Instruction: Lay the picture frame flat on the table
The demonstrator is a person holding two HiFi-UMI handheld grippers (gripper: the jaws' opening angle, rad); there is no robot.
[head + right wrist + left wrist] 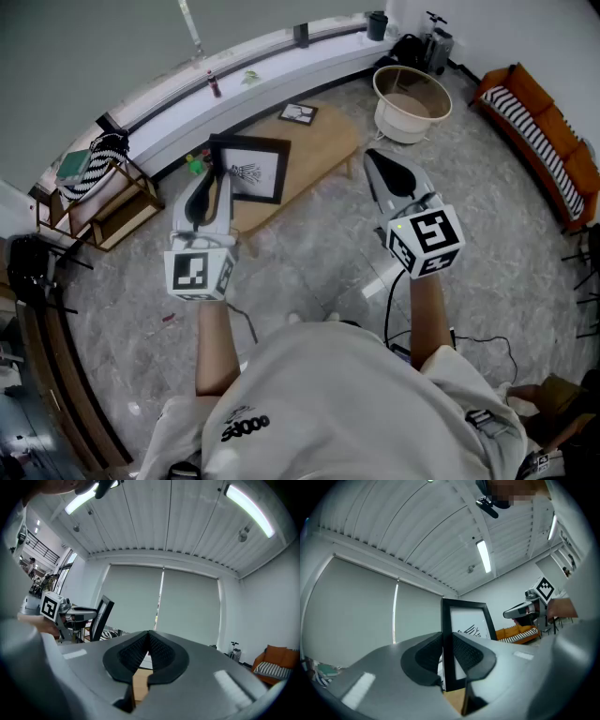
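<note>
The black picture frame (249, 169) with a white mat and a dark plant sketch hangs over the low wooden table (323, 141), its face turned up toward me. My left gripper (212, 184) is shut on the frame's left edge. In the left gripper view the frame (466, 620) stands upright between the two pads (429, 656), which press on its black border. My right gripper (377, 161) is shut with nothing in it, off the table's right end. From the right gripper view (149, 649) the frame (100, 613) shows at the left, edge-on.
A second small framed picture (298, 113) lies flat at the table's far end. A white round tub (411, 101) stands to the right, an orange striped sofa (548, 136) beyond it. A wooden shelf unit (105, 202) is at the left, and a curved white ledge (253, 70) lies behind the table.
</note>
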